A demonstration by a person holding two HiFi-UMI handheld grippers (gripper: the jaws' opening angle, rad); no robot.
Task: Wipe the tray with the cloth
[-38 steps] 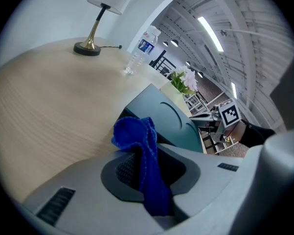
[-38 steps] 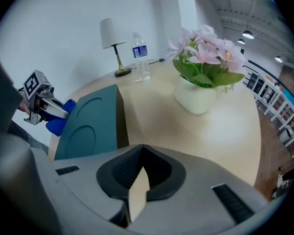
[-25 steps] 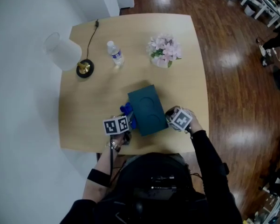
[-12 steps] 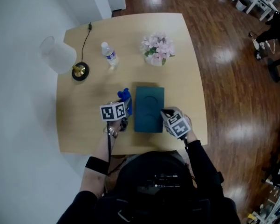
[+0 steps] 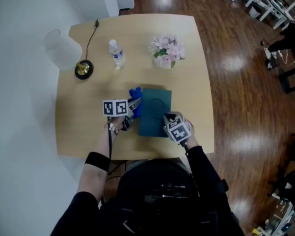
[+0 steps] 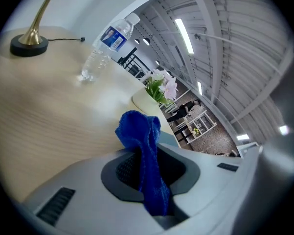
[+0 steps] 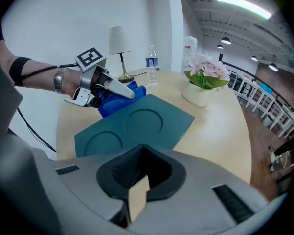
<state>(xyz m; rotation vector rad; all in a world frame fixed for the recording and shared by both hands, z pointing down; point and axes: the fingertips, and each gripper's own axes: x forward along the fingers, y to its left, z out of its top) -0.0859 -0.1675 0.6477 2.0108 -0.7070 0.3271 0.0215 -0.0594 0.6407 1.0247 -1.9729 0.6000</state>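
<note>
the left gripper (image 5: 133, 107), just left of centre in the head view, is clamped on the blue cloth (image 5: 135, 93), which bunches at the upper left edge of the green tray (image 5: 155, 107). the tray lies flat on the table (image 5: 191, 58), mid-frame. the right gripper (image 5: 166, 118) hovers over the tray's lower right, jaws slightly apart and empty.

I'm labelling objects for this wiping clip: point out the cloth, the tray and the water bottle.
cloth (image 6: 139, 131): left gripper view, on the blue bunch sticking out past the jaws.
tray (image 5: 154, 111): head view, on its bare teal middle.
water bottle (image 5: 117, 54): head view, on its labelled body.
</note>
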